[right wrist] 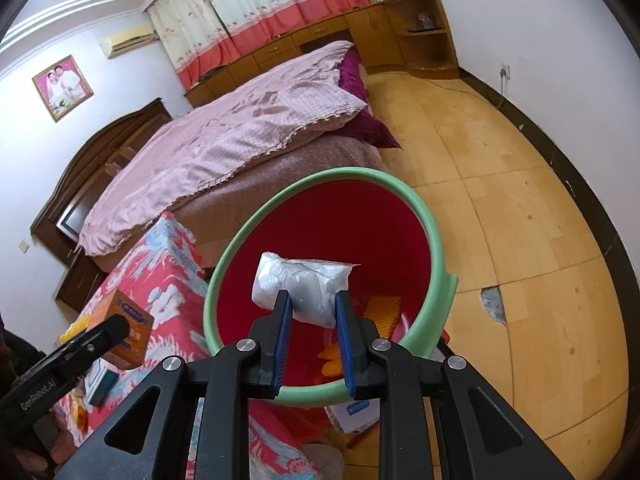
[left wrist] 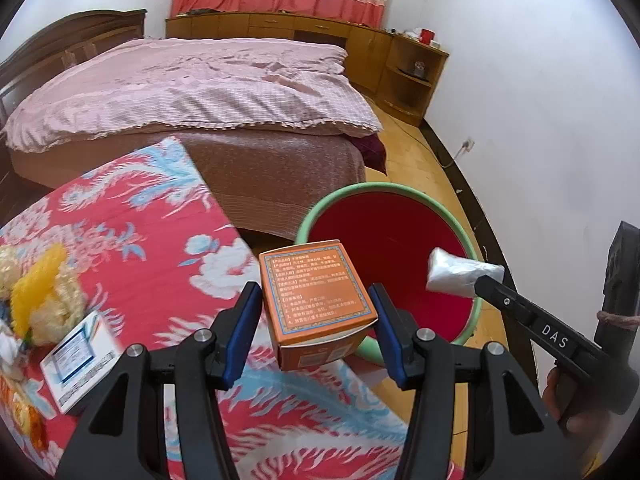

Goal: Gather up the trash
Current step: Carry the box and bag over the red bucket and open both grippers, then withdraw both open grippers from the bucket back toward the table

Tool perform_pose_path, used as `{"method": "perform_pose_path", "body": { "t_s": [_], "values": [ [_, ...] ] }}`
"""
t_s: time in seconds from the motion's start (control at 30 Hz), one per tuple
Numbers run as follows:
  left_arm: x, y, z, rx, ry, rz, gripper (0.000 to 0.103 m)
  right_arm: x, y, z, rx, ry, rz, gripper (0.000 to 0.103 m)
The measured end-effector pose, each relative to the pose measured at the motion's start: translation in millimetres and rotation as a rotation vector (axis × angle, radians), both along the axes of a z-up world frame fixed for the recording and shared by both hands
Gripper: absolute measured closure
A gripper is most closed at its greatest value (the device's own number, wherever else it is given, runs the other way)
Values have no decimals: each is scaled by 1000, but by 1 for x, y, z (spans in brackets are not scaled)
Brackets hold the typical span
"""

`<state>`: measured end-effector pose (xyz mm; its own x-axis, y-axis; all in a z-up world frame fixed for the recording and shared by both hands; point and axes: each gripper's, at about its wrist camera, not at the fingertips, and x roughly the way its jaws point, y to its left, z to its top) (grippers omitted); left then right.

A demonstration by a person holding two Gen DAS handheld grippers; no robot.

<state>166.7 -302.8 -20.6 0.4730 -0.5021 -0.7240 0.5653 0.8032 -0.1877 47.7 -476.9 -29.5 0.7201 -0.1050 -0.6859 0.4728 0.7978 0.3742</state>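
Observation:
My left gripper (left wrist: pixel 316 312) is shut on an orange carton (left wrist: pixel 314 300) and holds it above the edge of the flowered red cloth table (left wrist: pixel 152 248), next to the bin. My right gripper (right wrist: pixel 312 312) is shut on a white crumpled plastic packet (right wrist: pixel 298 284) and holds it over the mouth of the red bin with a green rim (right wrist: pixel 424 216). The bin (left wrist: pixel 316 204) stands on the floor beside the table. The packet (left wrist: pixel 460 274) and the right gripper's finger also show in the left wrist view. The orange carton (right wrist: pixel 128 320) shows at the left of the right wrist view.
A white and blue box (left wrist: pixel 80 360) and yellow and cream fluffy items (left wrist: pixel 44 292) lie on the table at the left. Orange scraps (right wrist: pixel 384 308) lie inside the bin. A bed with a pink cover (left wrist: pixel 192 84) stands behind. The tiled floor (right wrist: pixel 520 200) lies to the right.

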Motion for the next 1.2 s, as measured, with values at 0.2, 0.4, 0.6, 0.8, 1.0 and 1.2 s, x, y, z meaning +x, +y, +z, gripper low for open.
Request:
{"method": "perform_pose_path", "body": {
  "t_s": [0.2,0.4,0.6,0.8,1.0,1.2],
  "values": [
    [2,-18,-6,9,-3,-32,47,-1,-7,0,4,-6,-8,71],
    [8,-34,-12,12,5,-64,47,-8,-10,2,-5,-8,-20,71],
    [8,-53,-12,9,-12,-102,47,-14,-16,0,2,-3,-45,70],
    [9,-60,-8,14,-16,-95,42,-15,-16,0,4,-1,-49,70],
    [5,-51,-7,10,-1,-79,42,-16,-12,2,1,-3,-43,64],
    [1,-31,-2,-10,16,-34,42,-20,-7,4,13,-1,-38,63]
  ]
}}
